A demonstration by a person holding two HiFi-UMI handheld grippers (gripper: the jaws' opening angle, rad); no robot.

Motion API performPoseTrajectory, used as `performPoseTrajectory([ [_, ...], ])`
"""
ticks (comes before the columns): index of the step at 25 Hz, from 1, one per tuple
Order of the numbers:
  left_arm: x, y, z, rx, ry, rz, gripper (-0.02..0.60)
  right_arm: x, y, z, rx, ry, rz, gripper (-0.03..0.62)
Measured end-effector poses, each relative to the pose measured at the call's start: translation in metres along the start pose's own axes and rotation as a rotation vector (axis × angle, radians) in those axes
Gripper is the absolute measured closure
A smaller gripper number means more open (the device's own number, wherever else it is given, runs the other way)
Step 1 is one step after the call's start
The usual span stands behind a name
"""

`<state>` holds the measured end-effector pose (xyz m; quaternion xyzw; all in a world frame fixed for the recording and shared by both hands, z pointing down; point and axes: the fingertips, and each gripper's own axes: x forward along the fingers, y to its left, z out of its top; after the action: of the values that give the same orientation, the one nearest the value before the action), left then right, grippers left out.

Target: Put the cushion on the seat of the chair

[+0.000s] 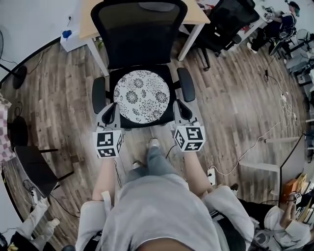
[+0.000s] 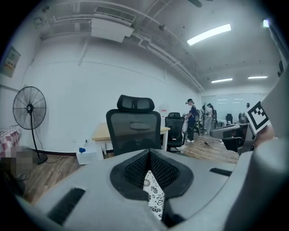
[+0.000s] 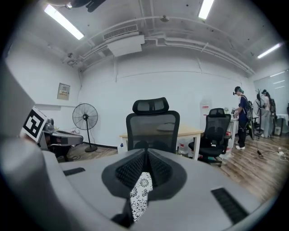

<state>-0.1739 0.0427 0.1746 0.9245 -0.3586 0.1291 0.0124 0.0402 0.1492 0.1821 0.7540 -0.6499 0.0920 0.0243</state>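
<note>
A round white cushion (image 1: 141, 95) with a black flower print hangs level over the seat of a black mesh office chair (image 1: 139, 34). My left gripper (image 1: 111, 115) is shut on the cushion's left rim, and my right gripper (image 1: 182, 112) is shut on its right rim. In the left gripper view the printed cloth (image 2: 155, 198) shows pinched between the black pads, with the chair (image 2: 133, 128) straight ahead. The right gripper view shows the same: cloth (image 3: 140, 195) clamped in the jaws, the chair (image 3: 152, 124) beyond. The seat is mostly hidden under the cushion.
A wooden desk (image 1: 198, 14) stands behind the chair, with a second black chair (image 1: 230, 22) at the right. A standing fan (image 2: 29, 110) is by the left wall. Cables and a power strip (image 1: 212, 174) lie on the wood floor. People stand far off at the right (image 3: 241, 117).
</note>
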Motion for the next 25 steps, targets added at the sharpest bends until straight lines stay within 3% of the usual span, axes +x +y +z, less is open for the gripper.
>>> performPoseTrajectory([
  [9, -0.042, -0.010, 0.042, 0.024, -0.095, -0.033, 0.571, -0.045, 0.015, 0.040, -0.049, -0.096, -0.011, 0.574],
  [25, -0.114, -0.015, 0.084, 0.014, -0.211, -0.017, 0.571, -0.108, 0.041, 0.085, -0.081, -0.213, -0.033, 0.574],
])
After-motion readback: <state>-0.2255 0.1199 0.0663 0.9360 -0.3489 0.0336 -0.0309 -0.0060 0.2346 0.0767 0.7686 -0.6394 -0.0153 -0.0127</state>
